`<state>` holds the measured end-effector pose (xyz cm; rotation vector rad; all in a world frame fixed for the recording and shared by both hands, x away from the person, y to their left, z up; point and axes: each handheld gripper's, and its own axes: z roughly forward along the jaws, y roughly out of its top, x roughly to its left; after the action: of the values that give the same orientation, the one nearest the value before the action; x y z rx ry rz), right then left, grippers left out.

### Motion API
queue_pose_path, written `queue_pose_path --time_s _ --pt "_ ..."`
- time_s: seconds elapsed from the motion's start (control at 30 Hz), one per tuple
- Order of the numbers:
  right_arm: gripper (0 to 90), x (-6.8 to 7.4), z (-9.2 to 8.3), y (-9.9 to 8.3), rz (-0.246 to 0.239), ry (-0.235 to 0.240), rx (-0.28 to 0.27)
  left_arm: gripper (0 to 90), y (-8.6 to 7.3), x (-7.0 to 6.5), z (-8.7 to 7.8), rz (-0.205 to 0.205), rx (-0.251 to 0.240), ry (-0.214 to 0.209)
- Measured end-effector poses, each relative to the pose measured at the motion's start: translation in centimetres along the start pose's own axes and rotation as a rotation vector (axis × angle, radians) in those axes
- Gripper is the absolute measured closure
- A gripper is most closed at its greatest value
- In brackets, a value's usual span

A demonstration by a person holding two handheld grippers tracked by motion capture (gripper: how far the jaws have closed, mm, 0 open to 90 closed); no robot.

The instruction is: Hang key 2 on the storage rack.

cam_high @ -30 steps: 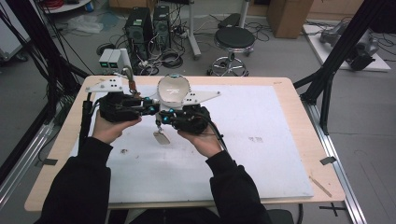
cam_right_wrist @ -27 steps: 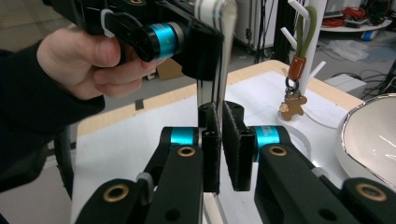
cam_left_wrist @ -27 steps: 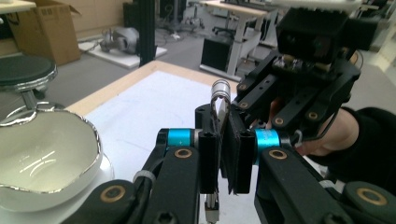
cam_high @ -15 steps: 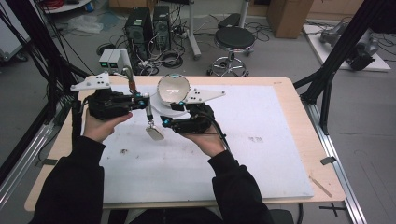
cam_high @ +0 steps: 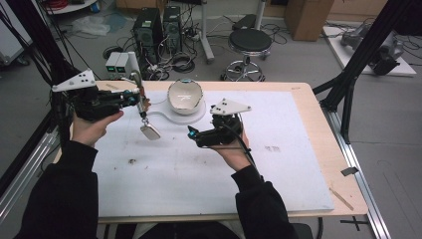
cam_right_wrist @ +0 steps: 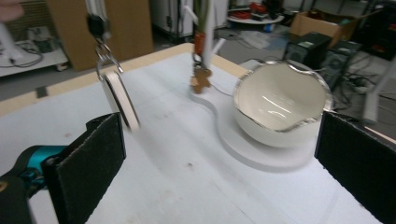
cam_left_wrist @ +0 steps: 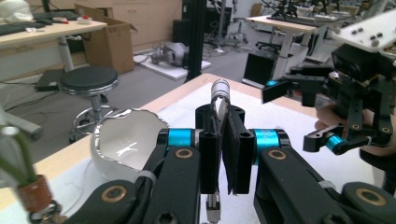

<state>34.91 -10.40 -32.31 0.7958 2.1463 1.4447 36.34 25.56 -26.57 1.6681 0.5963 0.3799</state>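
Observation:
My left gripper [cam_high: 140,101] is raised over the left of the table and shut on the top of a keychain; in the left gripper view its jaws [cam_left_wrist: 223,135] pinch the chain's metal end [cam_left_wrist: 219,89]. The keychain's oval white tag [cam_high: 150,132] dangles below on a ring, clear of the mat, and shows in the right gripper view as the tag [cam_right_wrist: 120,100]. My right gripper [cam_high: 192,133] is open to the right of the tag and apart from it; its wide black pads [cam_right_wrist: 91,158] have nothing between them. A white bowl [cam_high: 185,96] with a jagged rim sits on a white base [cam_high: 166,117].
A thin post [cam_high: 135,79] rises from the base's left end, with a small brown charm [cam_right_wrist: 201,80] hanging on it. A white mat [cam_high: 278,164] covers the wooden table [cam_high: 318,124]. A stool [cam_high: 250,40] and computer towers [cam_high: 149,25] stand beyond the far edge.
The two grippers were close together at the keychain. The left one has moved left and up with the keychain hanging from it; the right one has drawn back to the right, open.

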Motion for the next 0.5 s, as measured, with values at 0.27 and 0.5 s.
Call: queue_pose_path --time_s 0.27,0.5 --pt "1.1 -3.0 -2.5 -3.1 0.068 -0.032 0.010 84.9 0.3 1.7 -1.0 0.032 -0.001 0.065" --pt "1.1 -5.9 -5.8 -6.8 0.160 -0.081 0.036 84.8 0.7 3.3 -1.8 0.061 -0.004 0.127"
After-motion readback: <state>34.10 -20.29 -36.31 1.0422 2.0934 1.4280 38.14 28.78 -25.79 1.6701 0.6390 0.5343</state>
